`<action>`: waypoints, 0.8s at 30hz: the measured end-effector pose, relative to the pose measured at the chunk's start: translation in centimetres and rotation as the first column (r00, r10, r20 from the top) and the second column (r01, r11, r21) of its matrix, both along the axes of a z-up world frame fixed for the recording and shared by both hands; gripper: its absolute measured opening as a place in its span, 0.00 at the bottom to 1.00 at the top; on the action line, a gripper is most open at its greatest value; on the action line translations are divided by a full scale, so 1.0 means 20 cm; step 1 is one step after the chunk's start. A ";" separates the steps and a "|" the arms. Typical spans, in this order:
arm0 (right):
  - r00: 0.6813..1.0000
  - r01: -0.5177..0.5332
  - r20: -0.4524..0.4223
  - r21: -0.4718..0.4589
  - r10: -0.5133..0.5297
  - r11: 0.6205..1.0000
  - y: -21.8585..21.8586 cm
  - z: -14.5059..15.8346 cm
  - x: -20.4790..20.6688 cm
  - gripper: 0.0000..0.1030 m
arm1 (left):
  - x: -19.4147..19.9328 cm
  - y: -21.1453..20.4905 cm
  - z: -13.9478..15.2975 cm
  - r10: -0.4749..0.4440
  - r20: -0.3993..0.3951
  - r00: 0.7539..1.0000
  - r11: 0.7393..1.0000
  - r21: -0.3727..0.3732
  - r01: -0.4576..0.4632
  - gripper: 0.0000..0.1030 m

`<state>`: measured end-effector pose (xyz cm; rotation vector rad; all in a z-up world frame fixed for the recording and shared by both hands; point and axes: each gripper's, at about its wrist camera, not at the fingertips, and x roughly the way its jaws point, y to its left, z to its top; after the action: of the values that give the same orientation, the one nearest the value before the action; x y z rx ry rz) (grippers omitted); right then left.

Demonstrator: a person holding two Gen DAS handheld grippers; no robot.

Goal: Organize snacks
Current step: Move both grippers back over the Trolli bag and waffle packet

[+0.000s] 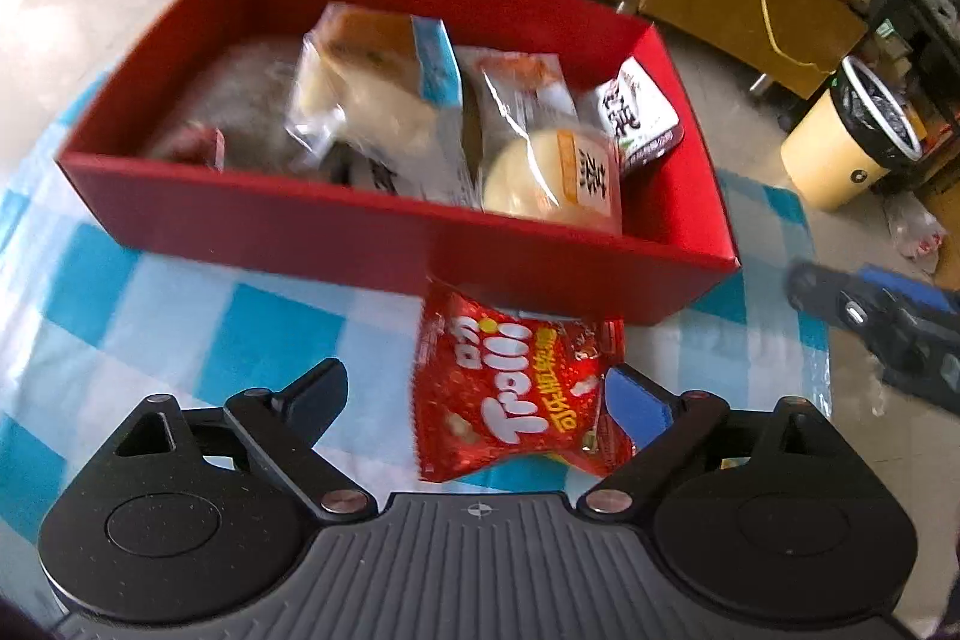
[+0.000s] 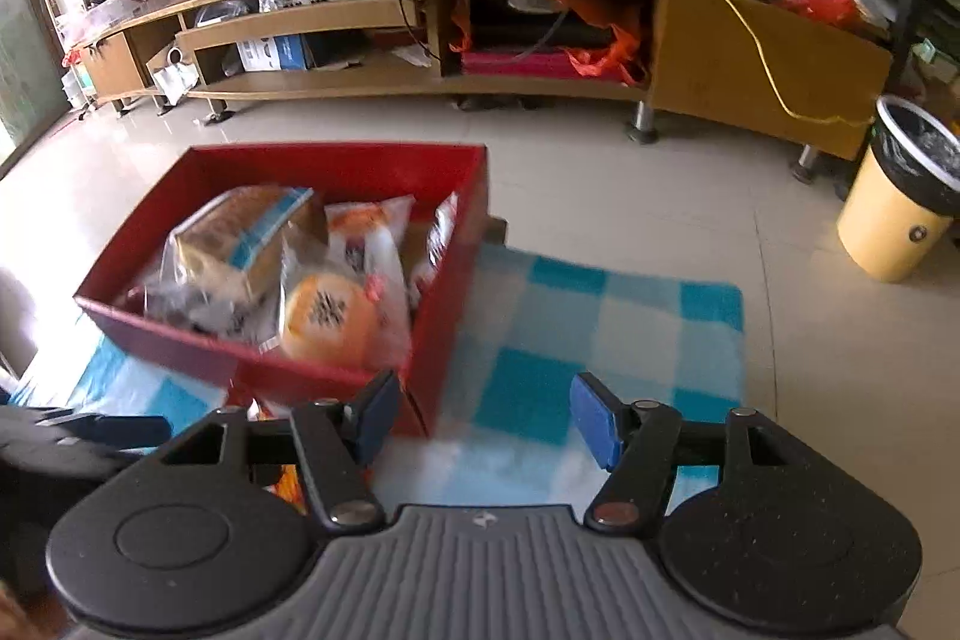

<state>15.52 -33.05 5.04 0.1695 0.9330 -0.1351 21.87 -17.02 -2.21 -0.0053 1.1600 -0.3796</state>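
Left gripper (image 1: 477,397) jaws wide open, candy bag (image 1: 516,394) loose between, lying on checked cloth (image 1: 180,316) just before red box (image 1: 384,232). Box full of bread packs (image 1: 372,94). Right gripper (image 2: 483,418) jaws half open, empty, beside box corner.
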 end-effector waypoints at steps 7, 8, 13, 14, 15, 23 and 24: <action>1.000 0.007 -0.013 0.018 -0.006 1.000 -0.09 -0.01 -0.08 0.61 | -0.05 -0.15 -0.09 0.023 0.020 1.000 0.998 0.057 -0.024 0.97; 1.000 0.008 -0.013 0.023 -0.007 1.000 -0.10 -0.01 -0.09 0.61 | -0.05 -0.19 -0.11 0.018 0.023 1.000 0.996 0.083 -0.020 0.98; 0.999 -0.007 -0.031 0.041 0.008 0.999 -0.12 -0.04 -0.10 0.62 | -0.08 -0.26 -0.15 -0.013 0.087 0.996 0.980 0.200 -0.004 0.95; 0.999 -0.016 -0.038 0.040 0.018 0.999 -0.11 -0.04 -0.10 0.62 | -0.09 -0.25 -0.15 -0.025 0.092 0.995 0.980 0.200 0.006 0.94; 0.999 -0.027 -0.045 0.037 0.028 0.999 -0.10 -0.05 -0.09 0.62 | -0.10 -0.23 -0.15 -0.031 0.090 0.995 0.980 0.198 0.012 0.93; 0.982 -0.141 -0.115 0.080 0.150 0.987 0.05 -0.14 -0.09 0.63 | -0.22 0.06 -0.07 -0.050 0.042 0.998 0.976 0.212 0.040 0.77; 0.979 -0.153 -0.125 0.086 0.163 0.985 0.07 -0.15 -0.09 0.66 | -0.24 0.10 -0.06 -0.046 0.039 0.998 0.977 0.211 0.037 0.75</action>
<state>13.63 -31.60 2.04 0.1578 1.0804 0.0368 17.03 -14.98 -3.40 0.2118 1.1542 -0.2907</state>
